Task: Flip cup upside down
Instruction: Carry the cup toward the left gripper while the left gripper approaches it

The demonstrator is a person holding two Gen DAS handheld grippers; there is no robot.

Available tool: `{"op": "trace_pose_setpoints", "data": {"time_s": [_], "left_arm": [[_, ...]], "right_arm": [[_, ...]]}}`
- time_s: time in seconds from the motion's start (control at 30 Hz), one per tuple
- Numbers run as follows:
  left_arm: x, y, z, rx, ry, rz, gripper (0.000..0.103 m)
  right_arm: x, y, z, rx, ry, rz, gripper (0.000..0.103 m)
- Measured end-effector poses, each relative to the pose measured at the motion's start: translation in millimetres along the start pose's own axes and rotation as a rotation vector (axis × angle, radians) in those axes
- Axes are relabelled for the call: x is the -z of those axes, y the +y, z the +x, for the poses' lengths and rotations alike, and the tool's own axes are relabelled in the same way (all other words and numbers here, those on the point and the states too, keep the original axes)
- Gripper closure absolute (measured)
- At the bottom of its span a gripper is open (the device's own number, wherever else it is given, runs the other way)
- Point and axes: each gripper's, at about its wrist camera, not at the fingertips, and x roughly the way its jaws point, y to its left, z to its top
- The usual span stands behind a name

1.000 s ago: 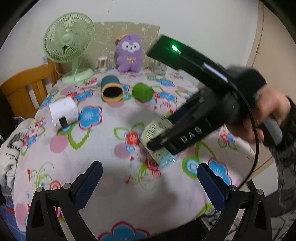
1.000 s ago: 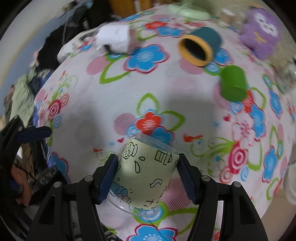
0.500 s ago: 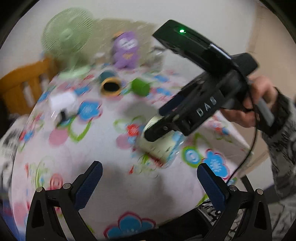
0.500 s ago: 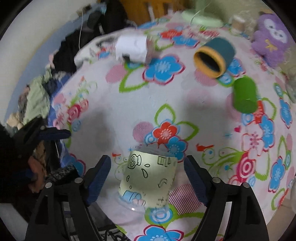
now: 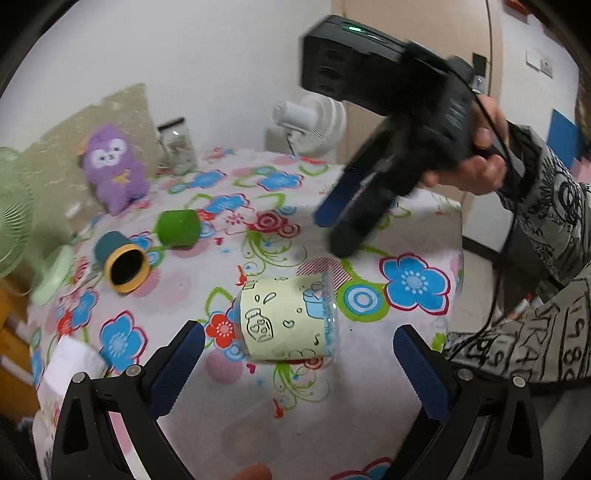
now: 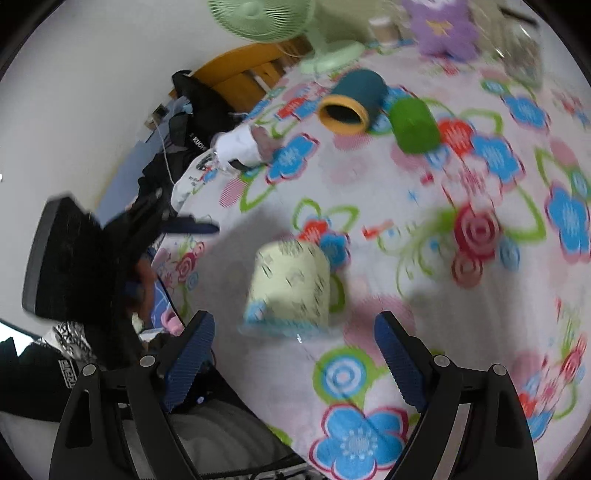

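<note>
The right gripper had released the cup and lifted away; both grippers gaped, the left gripper empty too.

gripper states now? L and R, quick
Left gripper: open, holding nothing; the pale green cup sits ahead of its fingers.
Right gripper: open, holding nothing; cup stands free on the table, untouched.

Home: floral tablecloth, plush toy, fan.
</note>
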Motion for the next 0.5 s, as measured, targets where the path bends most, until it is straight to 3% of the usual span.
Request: {"op": "trace_pose_setpoints", "data": {"time_s": [0.27, 0.4, 0.5], "left_arm": [[-9, 16, 29, 0.070, 0.100, 0.087, 0.000], [-10, 18, 29, 0.126, 0.153, 0.229, 0.000], [-10, 21, 34, 0.127, 0.197, 0.335, 0.000]], "right_arm": [[40, -34, -23, -0.069, -0.084, 0.128, 0.013], [62, -47, -34, -0.053, -0.107, 0.190, 0.013], [79, -56, -38, -0.047, -0.121, 0.236, 0.013]]}}
